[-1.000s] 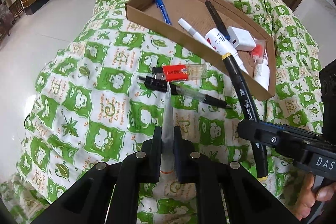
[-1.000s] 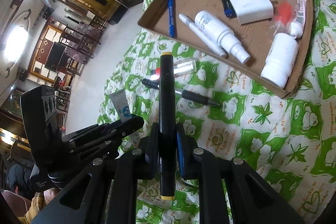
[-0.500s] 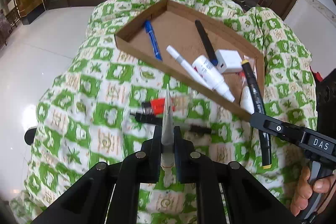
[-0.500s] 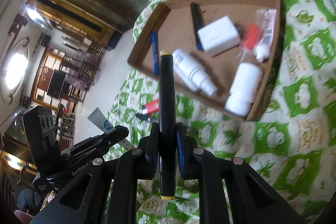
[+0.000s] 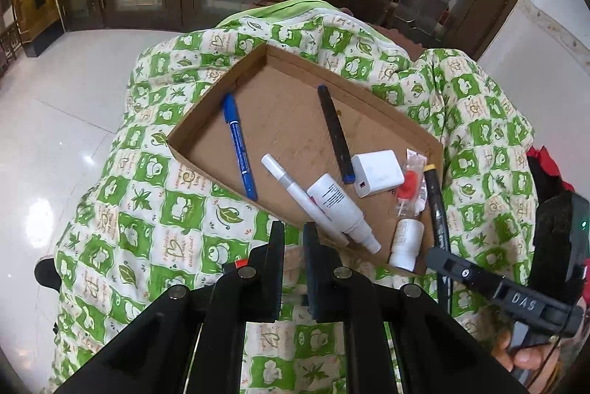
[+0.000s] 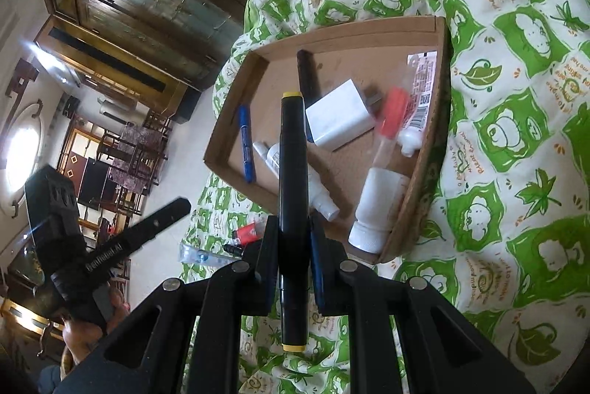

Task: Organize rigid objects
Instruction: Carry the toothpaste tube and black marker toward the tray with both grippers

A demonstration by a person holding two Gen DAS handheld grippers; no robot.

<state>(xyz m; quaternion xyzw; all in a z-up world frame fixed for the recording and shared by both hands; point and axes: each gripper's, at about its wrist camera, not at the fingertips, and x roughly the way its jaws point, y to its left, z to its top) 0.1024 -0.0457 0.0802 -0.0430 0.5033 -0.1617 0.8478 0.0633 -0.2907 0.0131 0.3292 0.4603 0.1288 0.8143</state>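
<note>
**Object position.** The black marker (image 6: 293, 172), with 1 yellow cap at each end, is off the cloth (image 6: 516, 135) and lies along the fingers of the right gripper (image 6: 293, 228). Its front end projects over the cardboard tray (image 6: 416, 172). In the right wrist view it lies across the white spray bottle (image 6: 320, 194).

**Gripper state.**
- Right: the jaws are clamped on the marker barrel. The hold looks to us to be behind the barrel's middle, so the longer part sticks out forward.
- Left gripper (image 5: 293, 246): the 2 jaws stand close together, with only a narrow slot between them. We cannot confirm from the views that anything is pinched there.

**Handling properties (our judgement).**
- Weight: light, so a moderate clamp is enough.
- Stiffness: the plastic barrel is rigid and will not bend or crush.
- Surface: smooth and round. It may twist or slide between flat pads, and it will roll once released.
- Fragility: low, but the caps could pop off on a hard drop.

**Where to hold.** We recommend the mid-barrel, pads across the round body and clear of both caps. With the present rearward hold, we keep the front end from dipping.

**Placement note.** The tray's near-right part is crowded by the charger (image 6: 339, 121) and the white bottle (image 6: 379, 209). The bare floor beyond the blue pen (image 6: 245, 143) gives more room, and laying the marker beside a wall would check rolling.
</note>
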